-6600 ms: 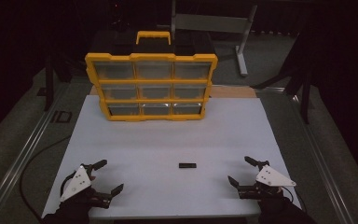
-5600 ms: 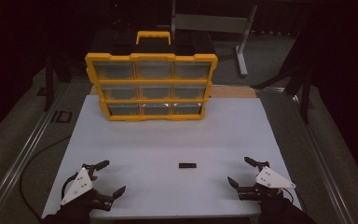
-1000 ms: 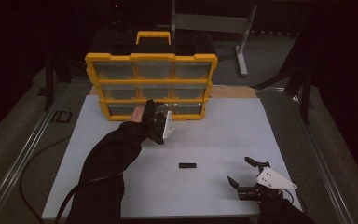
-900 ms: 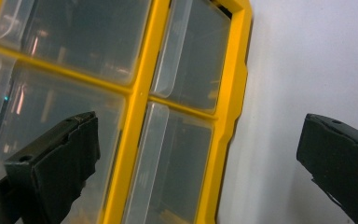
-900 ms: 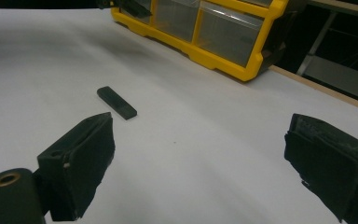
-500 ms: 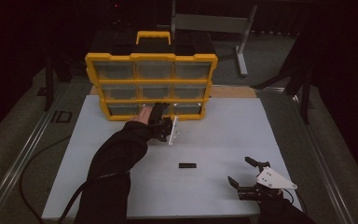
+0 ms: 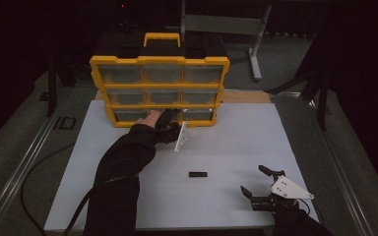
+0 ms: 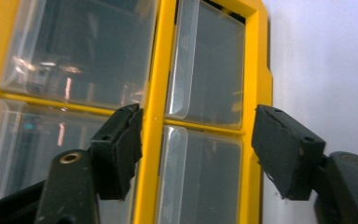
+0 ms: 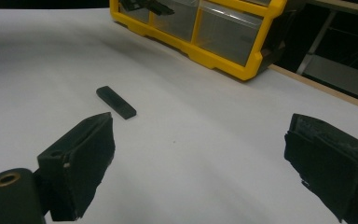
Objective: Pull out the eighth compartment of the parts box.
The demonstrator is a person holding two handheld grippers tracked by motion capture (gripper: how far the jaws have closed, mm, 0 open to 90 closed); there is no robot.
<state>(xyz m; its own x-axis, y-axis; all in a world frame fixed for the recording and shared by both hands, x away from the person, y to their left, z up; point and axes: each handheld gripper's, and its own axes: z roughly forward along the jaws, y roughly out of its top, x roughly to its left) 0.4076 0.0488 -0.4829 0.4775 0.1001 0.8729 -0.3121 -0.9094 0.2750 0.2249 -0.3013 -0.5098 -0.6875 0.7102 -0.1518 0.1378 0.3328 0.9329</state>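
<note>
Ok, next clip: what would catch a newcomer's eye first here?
The yellow drawer organizer at the far edge of the white table, with clear-fronted drawers in three rows. The left gripper is up against its bottom row, jaws just closing on either side of a clear drawer front, pads not yet pressing. A small black stick lies mid-table, near the open right gripper.
</note>
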